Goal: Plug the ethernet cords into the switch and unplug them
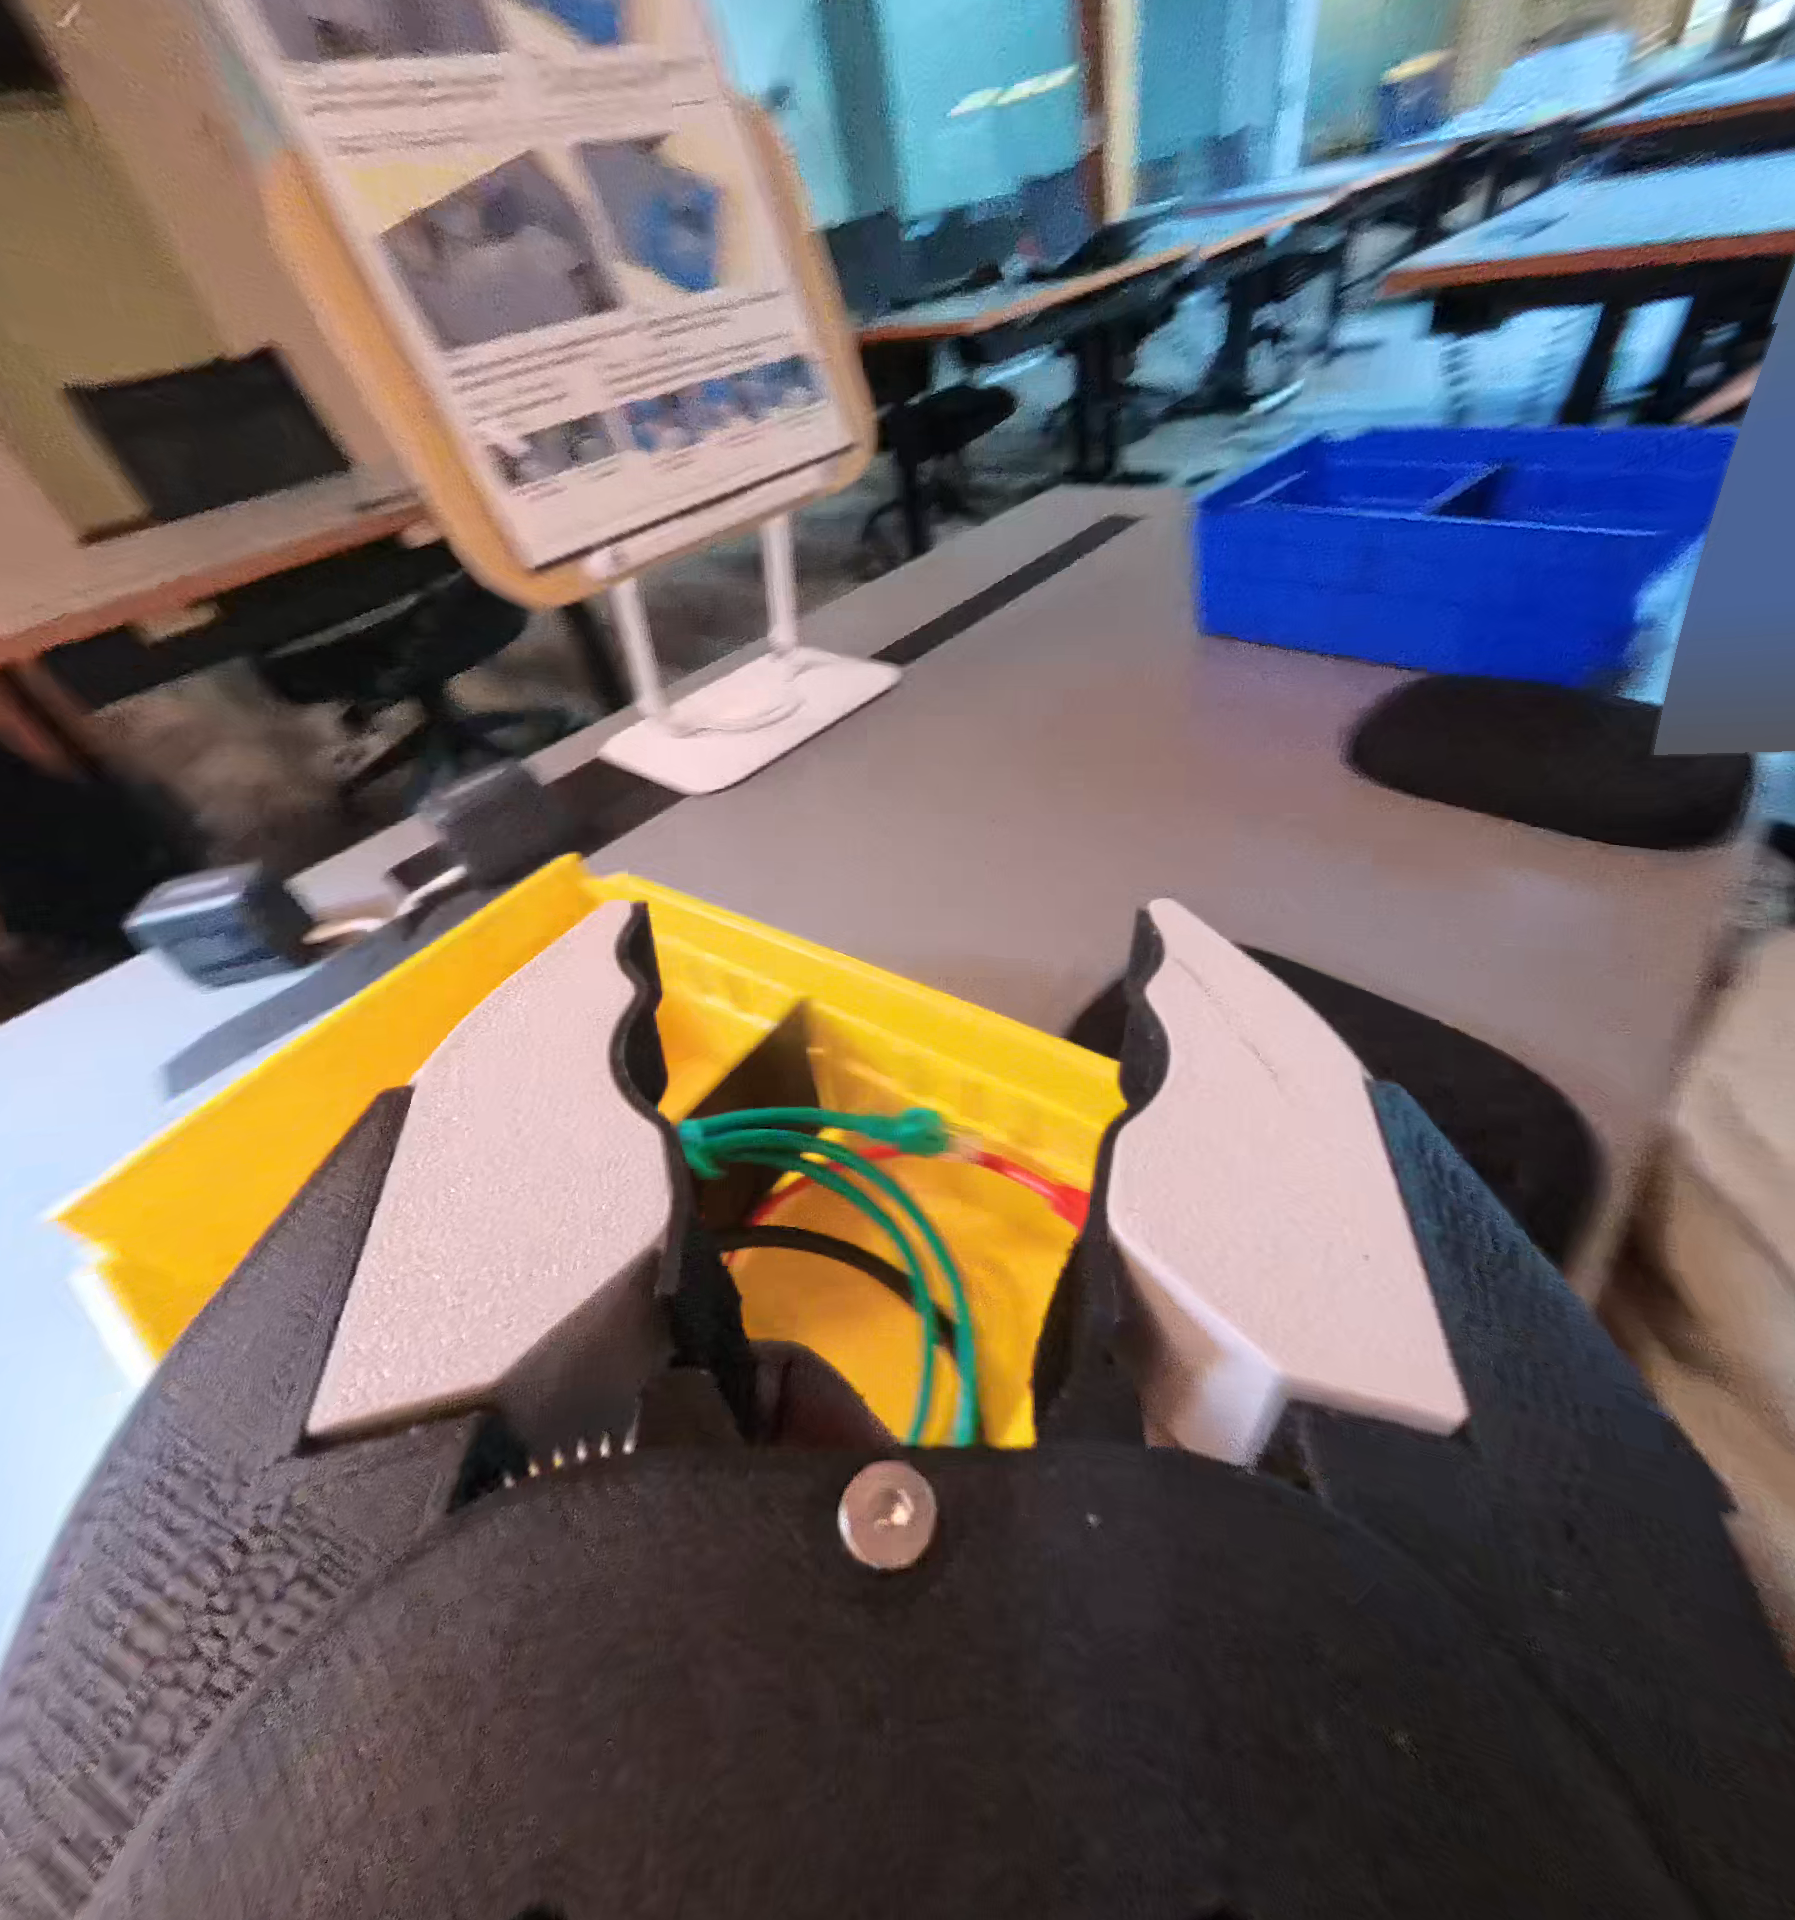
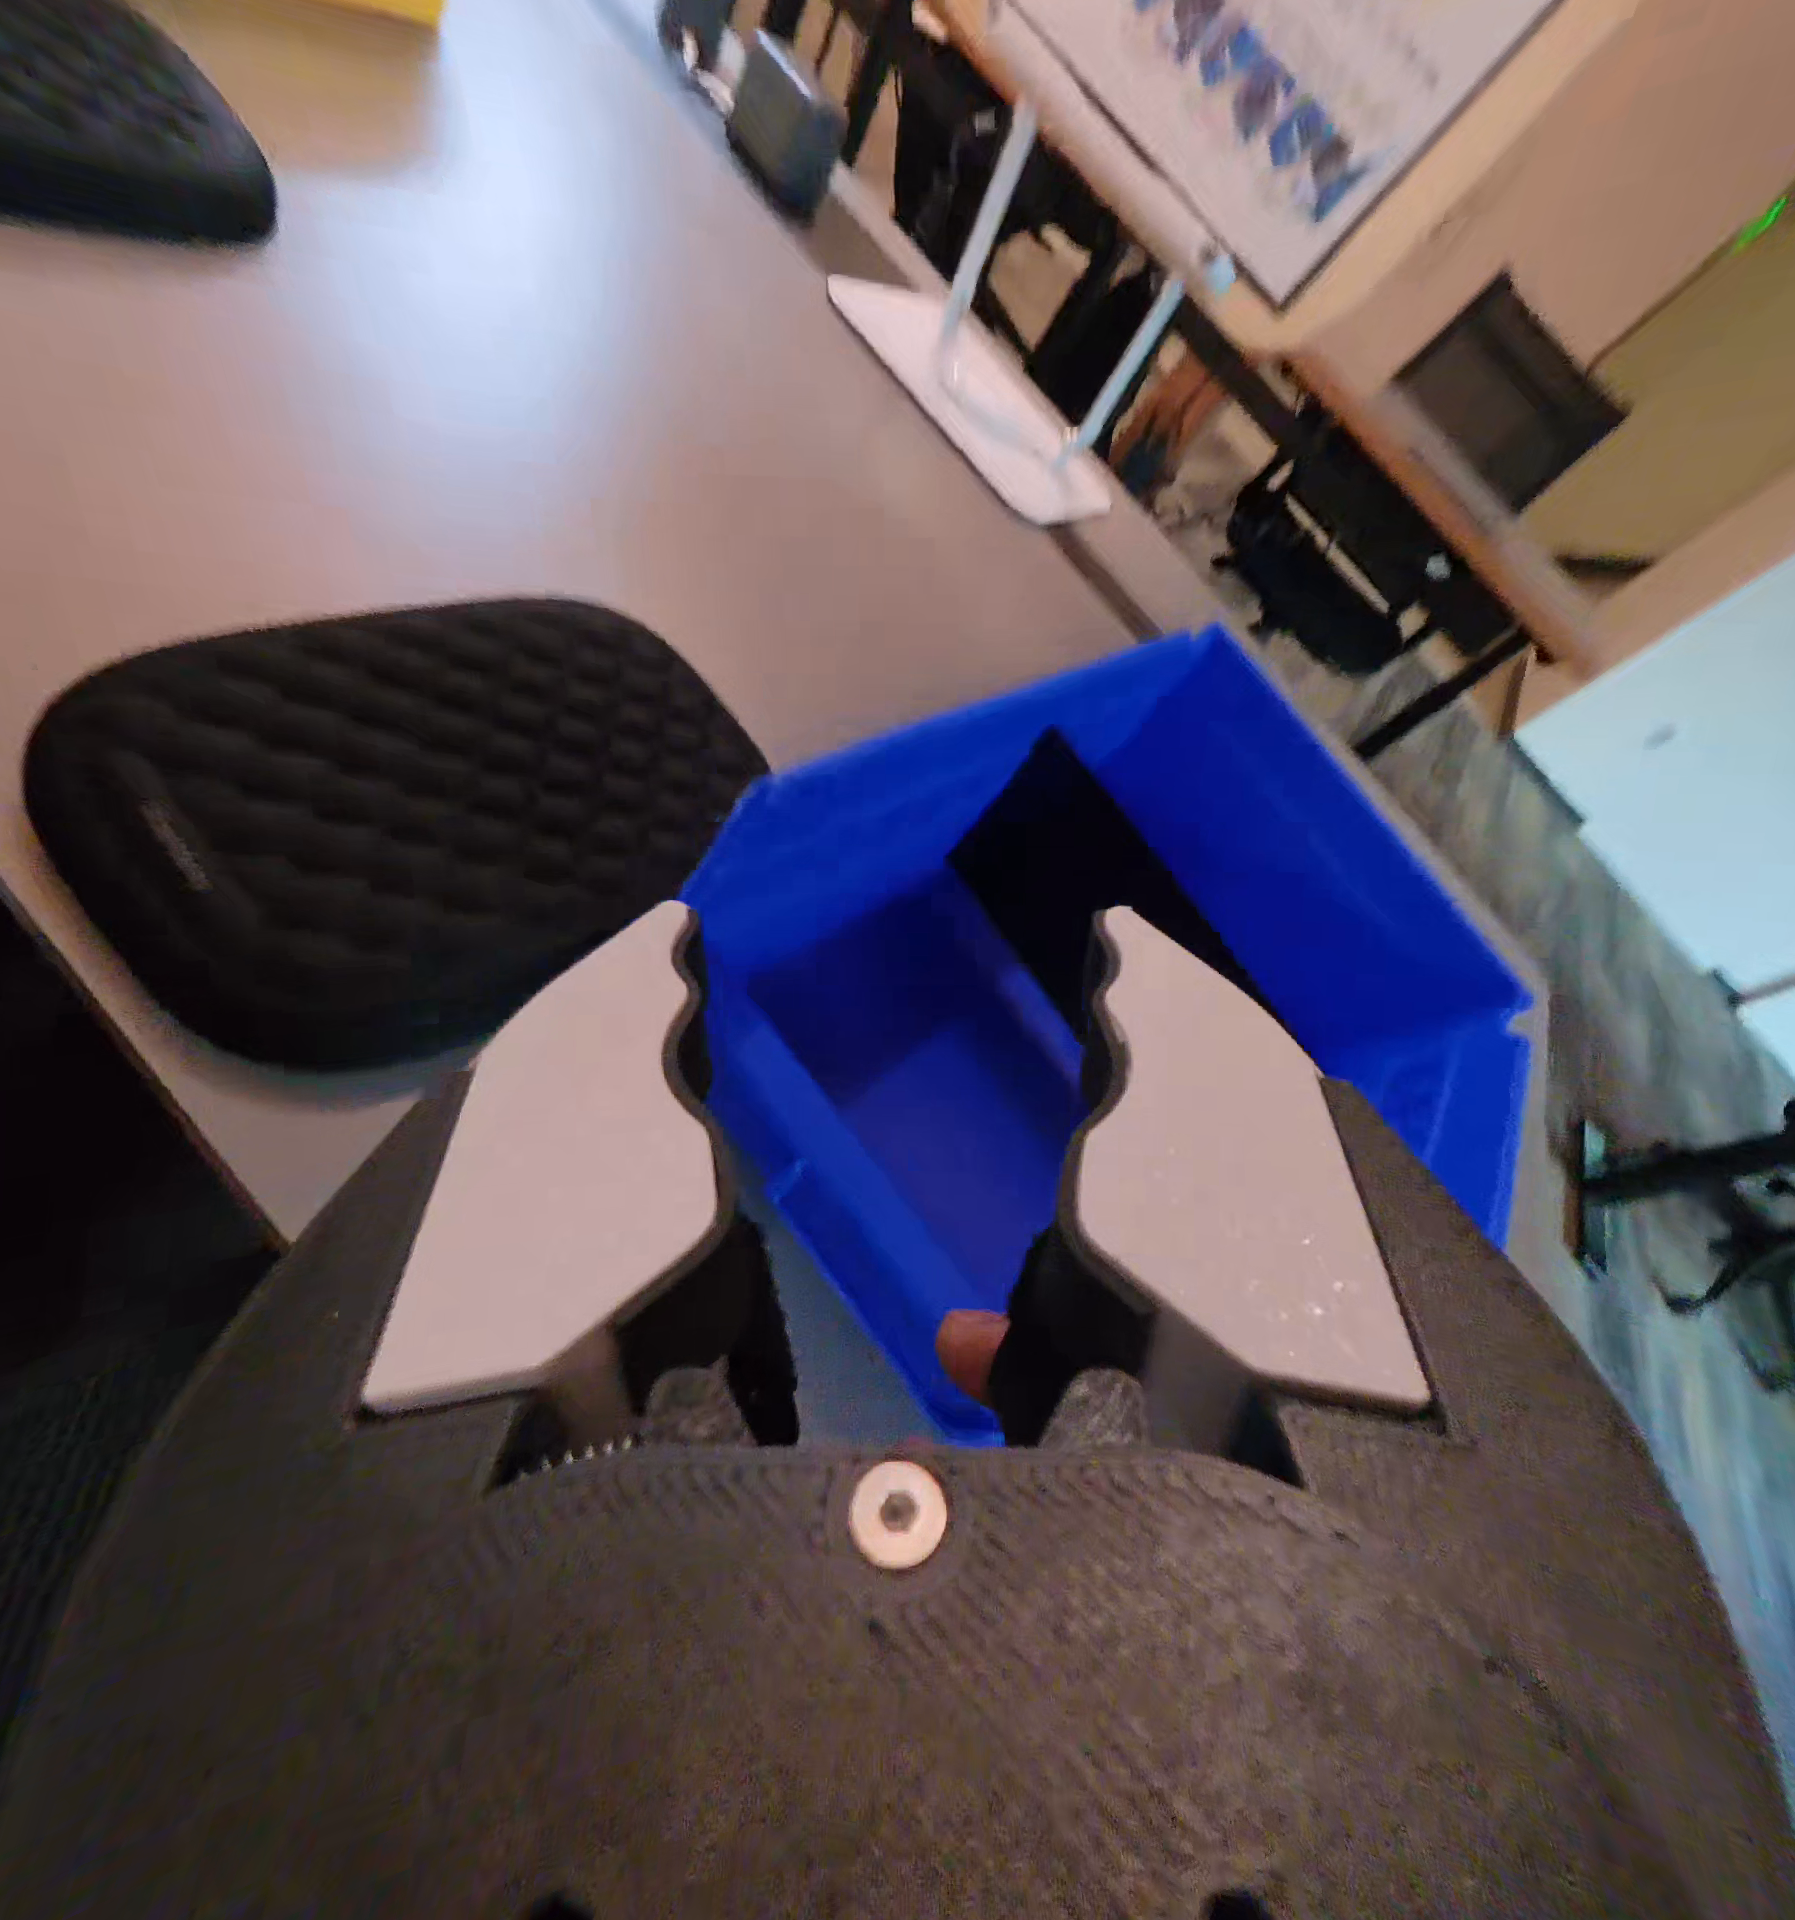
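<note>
Pickup stage, I'd judge: left gripper (image 1: 888, 1029) spread wide, empty, over yellow bin (image 1: 249, 1132); green cord (image 1: 872, 1195), red cord (image 1: 1028, 1184) and black cord (image 1: 820, 1247) lie between its fingers. Right gripper (image 2: 893, 1018) likewise released, above blue bin (image 2: 1340, 883). Switch not visible. Next: descend, clamp one plug.

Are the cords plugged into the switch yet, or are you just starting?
Nothing looks plugged in; no switch shows in either view. In hand: nothing. The left gripper hangs open over the yellow bin holding green, red and black cords; the right gripper is open over the blue bin. Grabbing, plugging and unplugging remain.
</note>
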The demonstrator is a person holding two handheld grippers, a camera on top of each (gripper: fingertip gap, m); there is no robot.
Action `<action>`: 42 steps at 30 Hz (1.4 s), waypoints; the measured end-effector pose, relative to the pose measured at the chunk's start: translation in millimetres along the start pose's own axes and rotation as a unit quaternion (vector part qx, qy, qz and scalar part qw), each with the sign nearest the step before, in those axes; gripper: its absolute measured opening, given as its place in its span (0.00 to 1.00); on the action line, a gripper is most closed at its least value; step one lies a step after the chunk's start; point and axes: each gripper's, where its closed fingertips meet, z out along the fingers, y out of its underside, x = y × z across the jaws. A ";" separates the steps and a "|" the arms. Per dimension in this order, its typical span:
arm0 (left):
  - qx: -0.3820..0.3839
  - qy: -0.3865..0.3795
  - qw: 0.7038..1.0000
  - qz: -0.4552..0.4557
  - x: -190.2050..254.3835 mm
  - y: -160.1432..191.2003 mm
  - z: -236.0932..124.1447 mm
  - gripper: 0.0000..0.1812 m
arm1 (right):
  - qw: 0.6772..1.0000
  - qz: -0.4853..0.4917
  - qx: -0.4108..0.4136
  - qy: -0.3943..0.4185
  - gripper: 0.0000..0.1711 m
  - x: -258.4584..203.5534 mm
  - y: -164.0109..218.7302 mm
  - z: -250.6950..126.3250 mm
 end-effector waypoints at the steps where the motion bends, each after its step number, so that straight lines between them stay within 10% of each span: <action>1: -0.030 -0.016 0.999 -0.004 -16.6 -1.1 9.1 0.49 | 1.000 -0.007 0.007 -0.004 0.42 -2.2 -6.5 0.8; 10: -0.437 -0.044 0.897 -0.053 -145.0 109.1 72.6 0.48 | 0.999 -0.039 -0.002 -0.023 0.41 -17.2 -21.8 5.1; 22: -0.545 0.034 0.837 -0.043 -152.9 174.5 80.1 0.42 | 0.998 -0.050 -0.034 -0.021 0.39 -17.5 -13.7 8.5; 34: -0.430 -0.030 0.902 0.015 -150.2 70.9 88.6 0.37 | 0.997 -0.061 -0.002 -0.039 0.37 -26.0 -27.9 18.6; 42: -0.333 0.086 0.928 0.144 -12.3 -22.1 141.7 0.37 | 0.995 -0.073 -0.005 -0.063 0.37 -37.6 -33.0 29.2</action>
